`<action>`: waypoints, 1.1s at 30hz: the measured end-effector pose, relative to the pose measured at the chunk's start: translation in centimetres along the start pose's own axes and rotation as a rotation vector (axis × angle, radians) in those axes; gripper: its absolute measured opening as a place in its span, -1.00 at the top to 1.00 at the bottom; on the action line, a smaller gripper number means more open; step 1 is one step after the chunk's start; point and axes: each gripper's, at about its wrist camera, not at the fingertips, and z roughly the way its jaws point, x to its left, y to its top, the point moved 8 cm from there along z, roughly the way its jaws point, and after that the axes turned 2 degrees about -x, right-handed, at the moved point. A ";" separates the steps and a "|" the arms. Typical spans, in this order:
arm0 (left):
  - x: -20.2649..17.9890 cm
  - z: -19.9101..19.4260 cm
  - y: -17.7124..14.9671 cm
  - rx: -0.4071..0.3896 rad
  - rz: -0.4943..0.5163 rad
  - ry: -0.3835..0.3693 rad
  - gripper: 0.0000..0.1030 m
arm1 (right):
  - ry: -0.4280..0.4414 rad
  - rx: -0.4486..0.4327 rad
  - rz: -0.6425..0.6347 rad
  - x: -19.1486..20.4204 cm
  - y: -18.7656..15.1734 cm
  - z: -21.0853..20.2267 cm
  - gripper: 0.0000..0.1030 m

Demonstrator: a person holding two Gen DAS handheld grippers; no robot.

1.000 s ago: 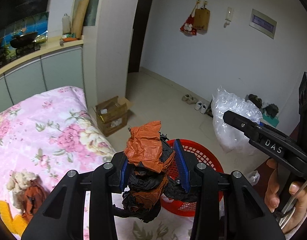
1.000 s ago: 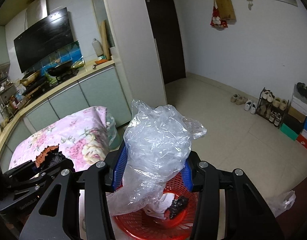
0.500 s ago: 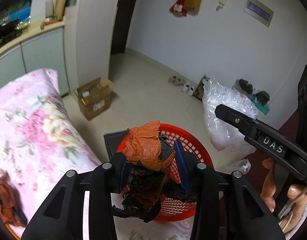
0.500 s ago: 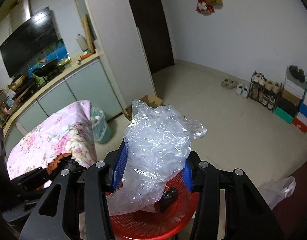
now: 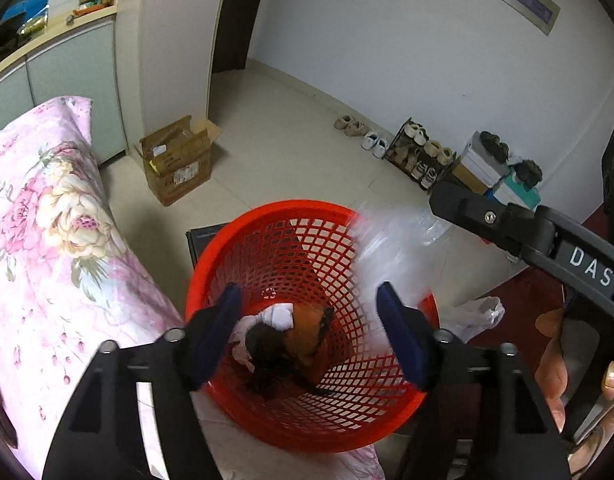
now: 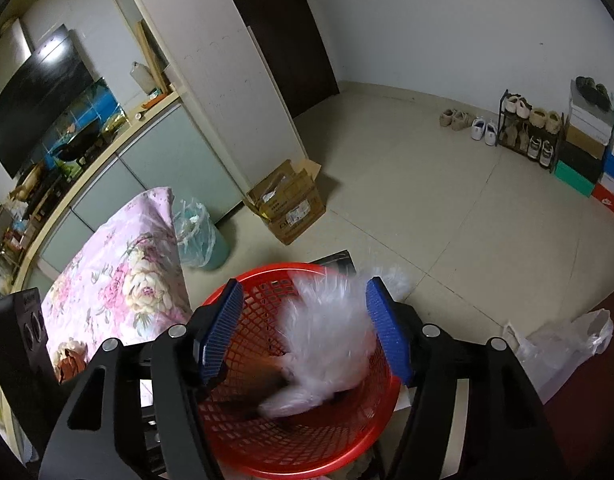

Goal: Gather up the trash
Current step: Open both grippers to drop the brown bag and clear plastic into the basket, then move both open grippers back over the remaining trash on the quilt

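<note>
Left wrist view: left hand-held gripper (image 5: 309, 330) just opened, jaws apart and empty; crumpled orange-and-black wrapper (image 5: 291, 340) now below, inside round red mesh plastic basket (image 5: 267, 216).

Right wrist view: right hand-held gripper (image 6: 305, 330) likewise just spread, crinkled clear plastic bag (image 6: 327, 344) dropping between, into the basket; both pieces judged collected.

we see a room lit evenly and rather dimly from overhead, with soft, weak shadows under the red basket (image 5: 307, 432) and the cardboard box (image 6: 291, 204). a glossy black panel (image 6: 39, 92) high on the left in the right wrist view carries a pale streak of glare. both views bow strongly at the rim, walls and counters curving, the corners going black. the clear plastic bag (image 6: 331, 332) is smeared by motion blur in both views, and the dark and orange wad (image 5: 287, 344) in the basket looks soft, while the floor and shoes (image 6: 483, 130) stay sharp.
</note>
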 end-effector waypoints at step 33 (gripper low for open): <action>13.8 -18.2 -6.9 -0.267 -0.107 0.456 -0.62 | 0.166 -0.176 -0.306 12.8 -3.5 -4.5 -0.55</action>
